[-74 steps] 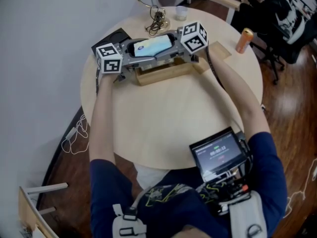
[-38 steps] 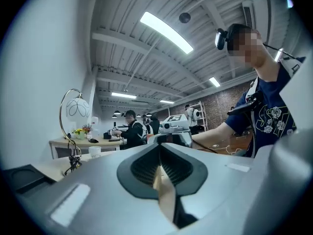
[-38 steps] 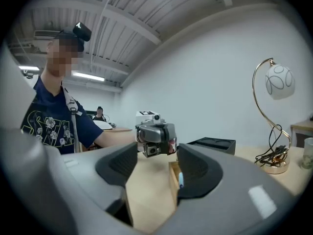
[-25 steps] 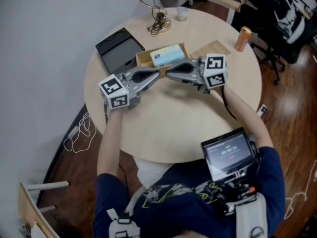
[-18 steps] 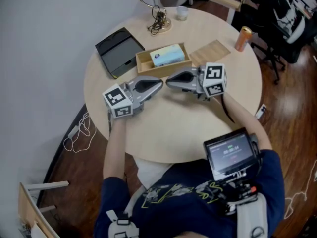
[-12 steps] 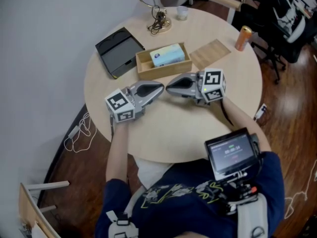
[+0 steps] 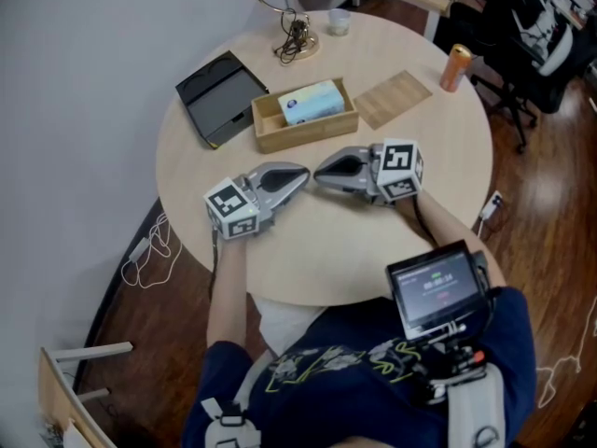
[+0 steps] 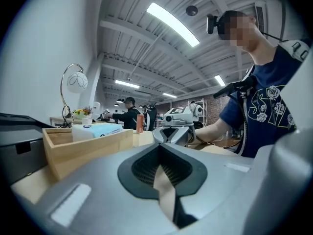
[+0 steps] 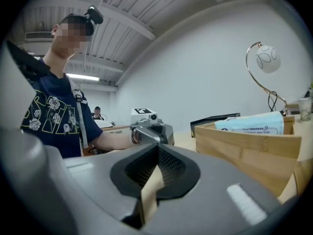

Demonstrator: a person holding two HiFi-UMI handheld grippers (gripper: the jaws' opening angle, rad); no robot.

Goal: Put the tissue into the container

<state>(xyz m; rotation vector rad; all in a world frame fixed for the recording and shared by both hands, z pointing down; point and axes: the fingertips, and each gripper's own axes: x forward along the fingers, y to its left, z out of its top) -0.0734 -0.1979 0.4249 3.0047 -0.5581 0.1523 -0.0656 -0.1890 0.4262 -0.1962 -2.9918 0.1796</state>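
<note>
The light-blue tissue pack [image 7: 312,102] lies inside the open wooden container [image 7: 303,131] at the far middle of the round table [image 7: 345,250]. Both grippers rest low on the table nearer to me, tips facing each other and almost touching. My left gripper [image 7: 304,173] is shut and holds nothing. My right gripper [image 7: 319,173] is also shut and holds nothing. In the left gripper view the shut gripper [image 8: 163,168] points at the right gripper [image 8: 172,131], with the container [image 8: 88,148] and tissue pack [image 8: 95,129] to its left. In the right gripper view the container [image 9: 249,148] and pack [image 9: 252,123] are at right.
A black tray [image 7: 219,94] sits left of the container. A thin wooden board [image 7: 395,98] lies to the container's right, with an orange can [image 7: 454,68] beyond it. A lamp base with cable [image 7: 294,35] and a small cup [image 7: 339,21] stand at the far edge.
Three seconds ago both grippers held the tissue pack over the container. The pack now lies in it, and both grippers have drawn back toward me, shut.
</note>
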